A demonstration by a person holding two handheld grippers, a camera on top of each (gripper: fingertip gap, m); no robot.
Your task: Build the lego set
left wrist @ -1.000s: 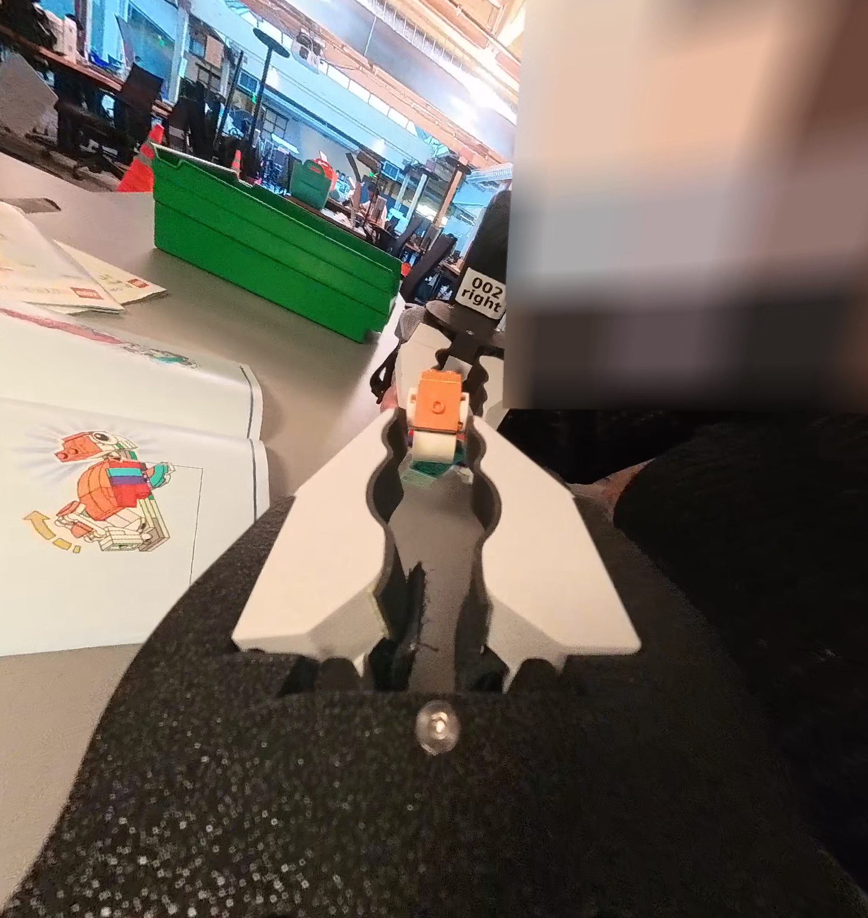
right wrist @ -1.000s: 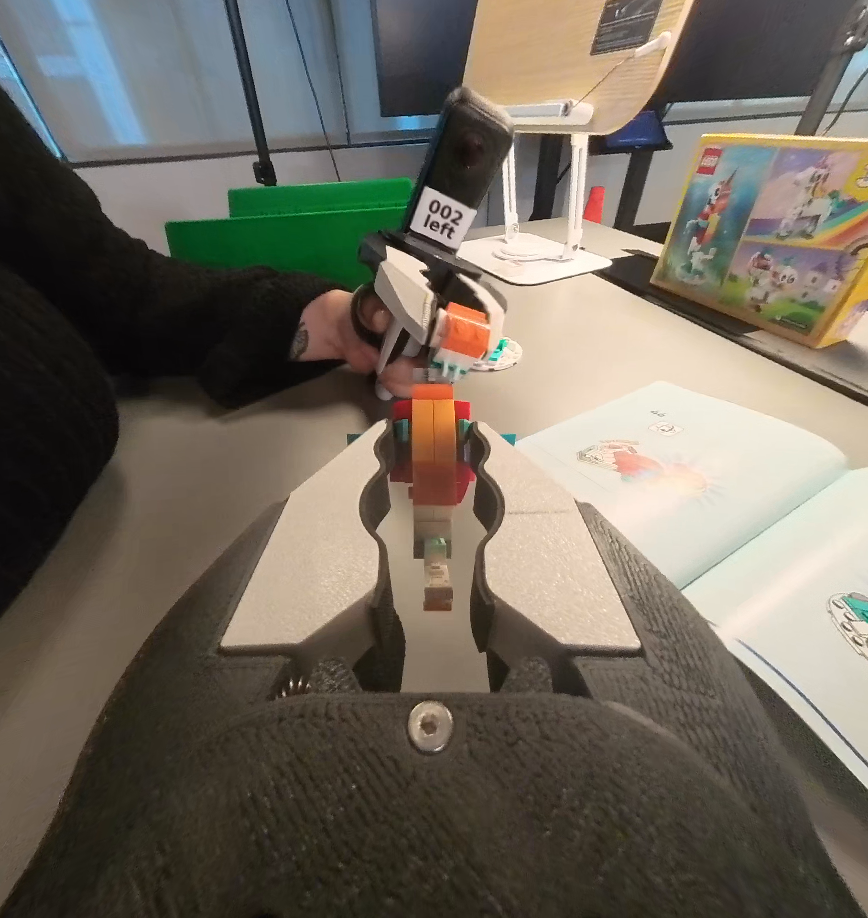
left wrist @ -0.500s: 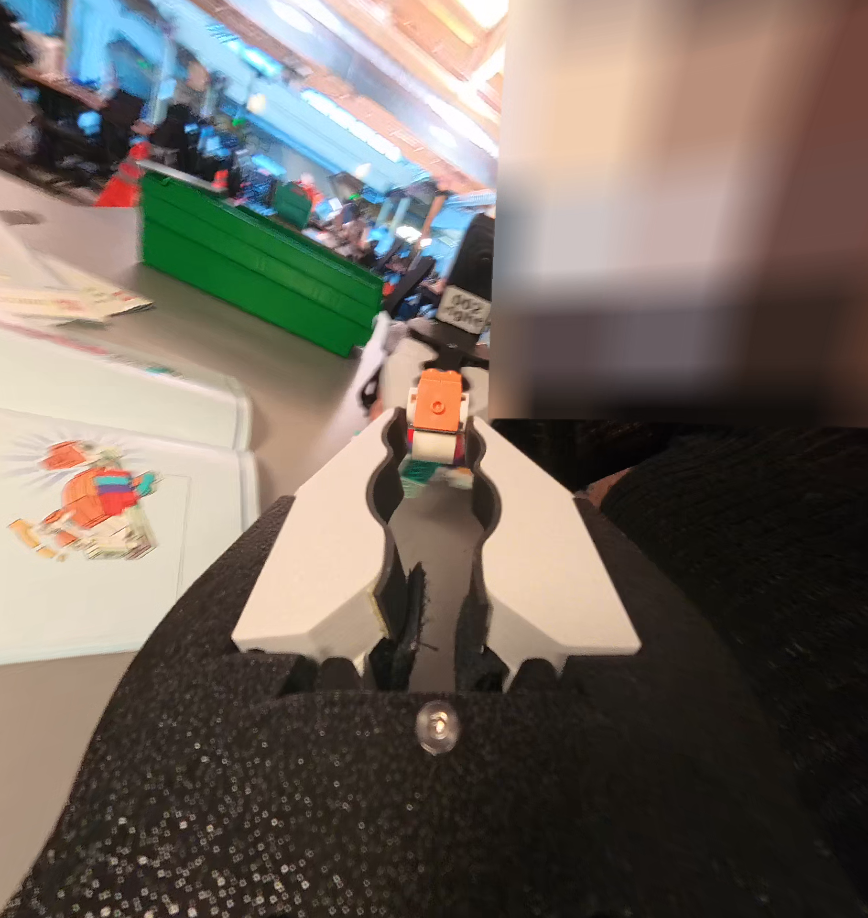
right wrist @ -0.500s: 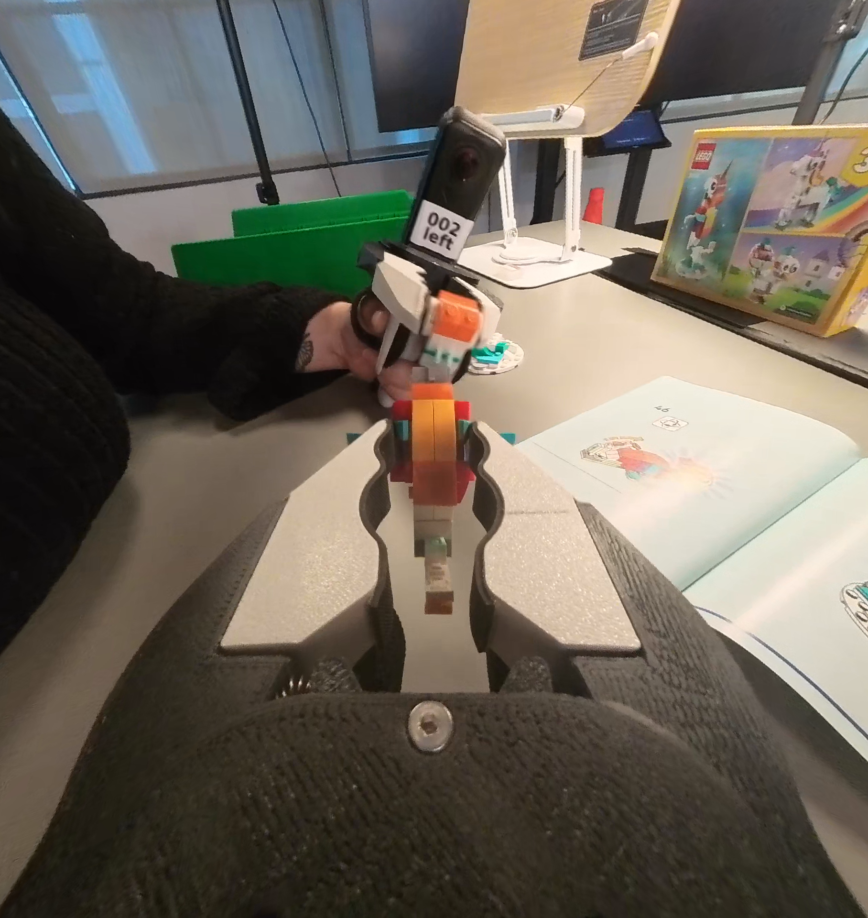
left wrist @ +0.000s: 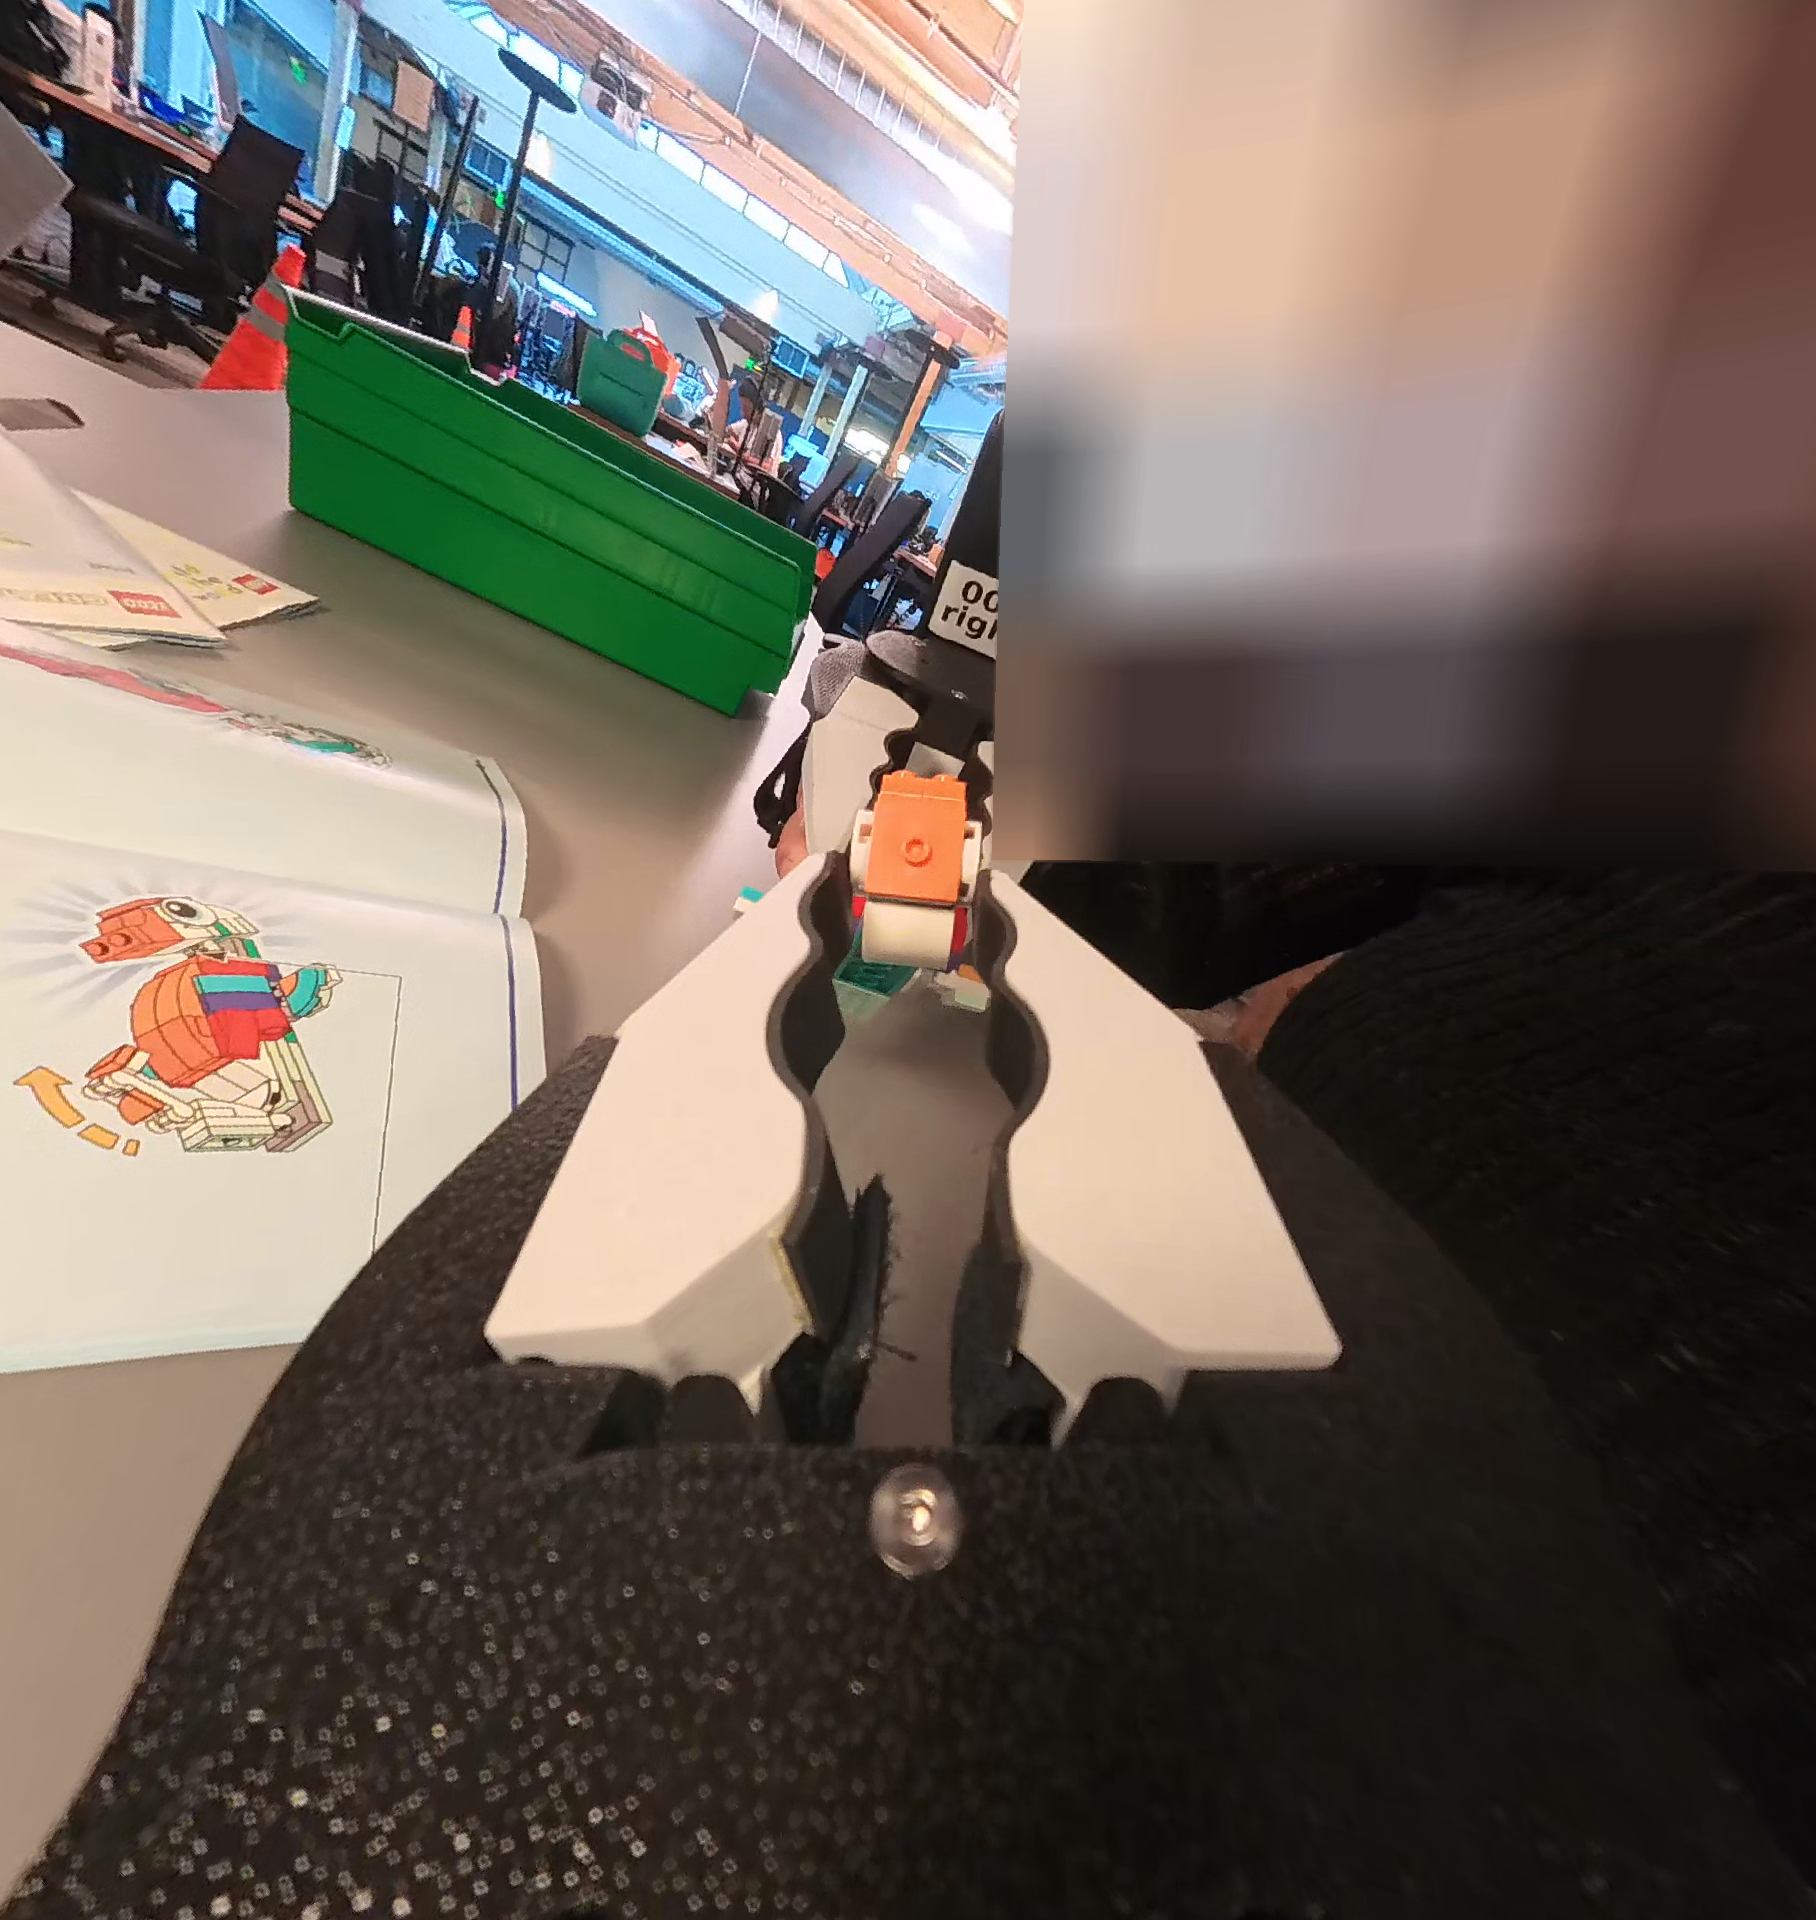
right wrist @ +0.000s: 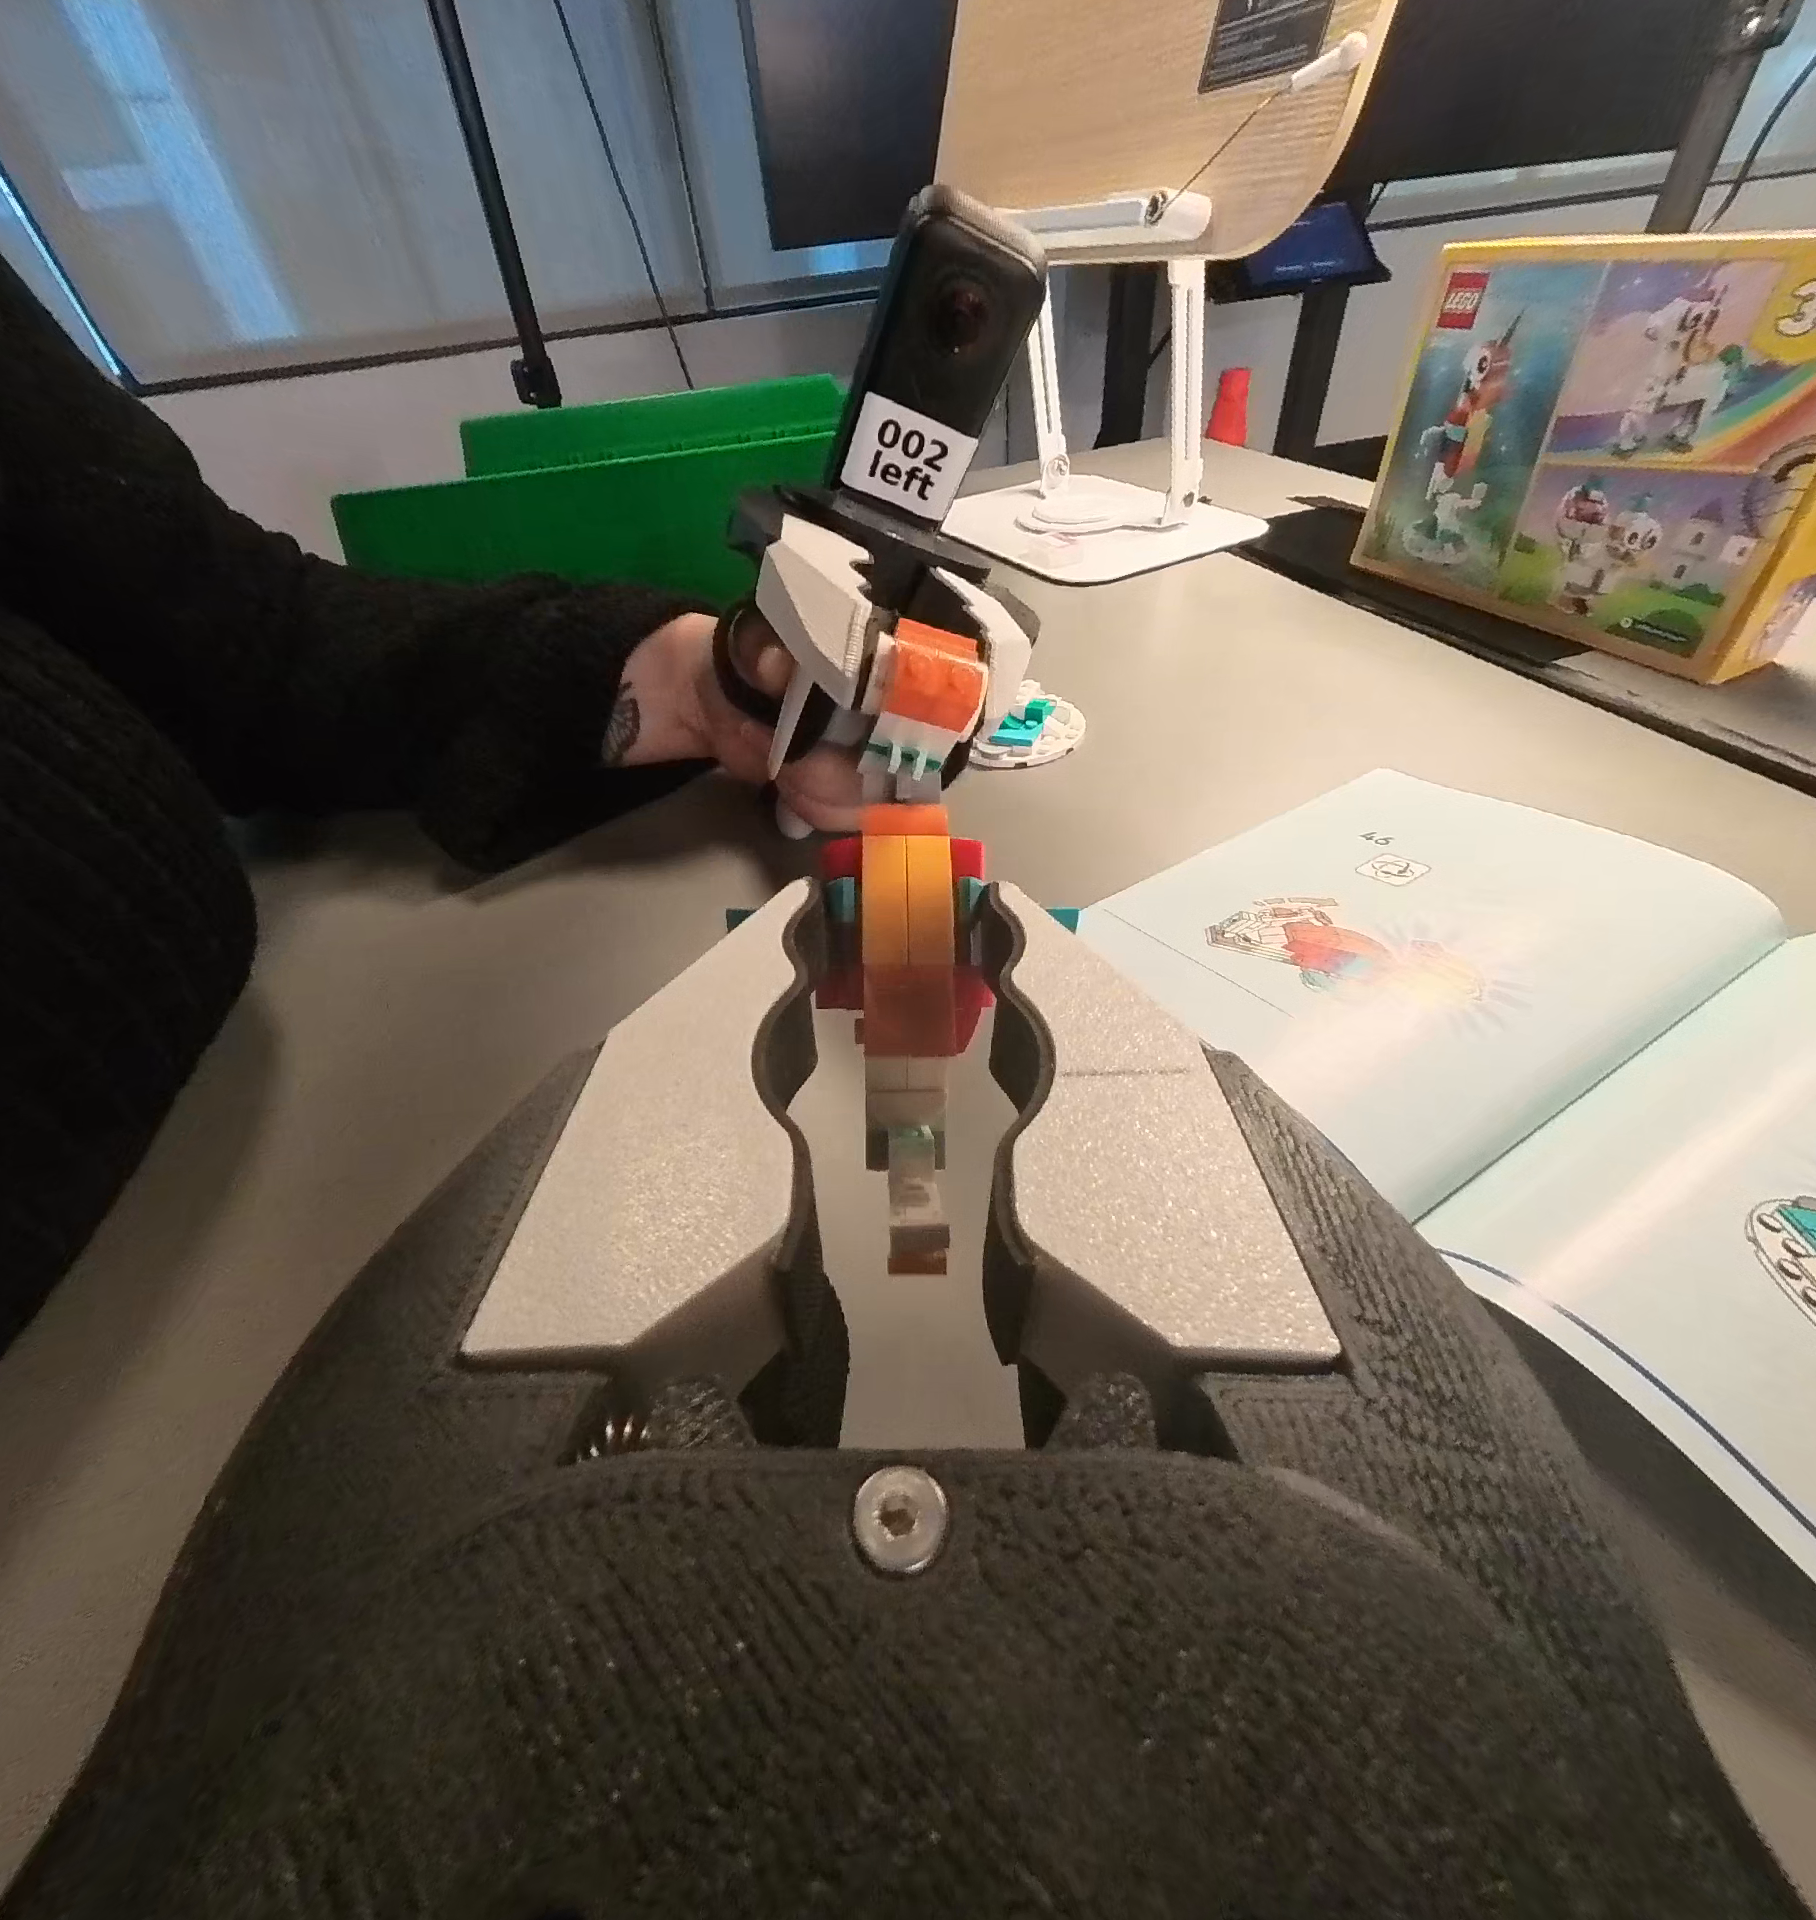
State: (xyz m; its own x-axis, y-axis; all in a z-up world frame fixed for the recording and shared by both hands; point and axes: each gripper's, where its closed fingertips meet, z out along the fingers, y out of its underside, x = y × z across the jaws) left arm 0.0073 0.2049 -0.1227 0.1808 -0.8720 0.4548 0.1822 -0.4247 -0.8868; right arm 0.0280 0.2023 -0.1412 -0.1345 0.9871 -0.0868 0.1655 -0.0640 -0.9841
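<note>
My left gripper [left wrist: 912,906] is shut on a small orange, white and teal head piece [left wrist: 914,873]. It also shows in the right wrist view [right wrist: 925,686], held in the air, tilted down, just above and behind the body. My right gripper [right wrist: 904,914] is shut on the orange and red lego body [right wrist: 906,945], with white, green and orange bricks trailing back between the fingers. The head piece's lower end sits right over the top of the body; I cannot tell if they touch. The right gripper is mostly hidden in the left wrist view.
An open instruction booklet [right wrist: 1403,987] lies right of the right gripper and shows in the left wrist view [left wrist: 208,987]. Stacked green bins [left wrist: 540,530] stand on the grey table. A yellow lego box [right wrist: 1631,447] stands far right. A white plate with loose bricks [right wrist: 1029,727] lies behind the grippers. Both grippers' tips are close together, under 4 cm apart.
The left gripper with the head piece has come closer to the body in the right gripper and tilted down over it. The right gripper has kept its hold.
</note>
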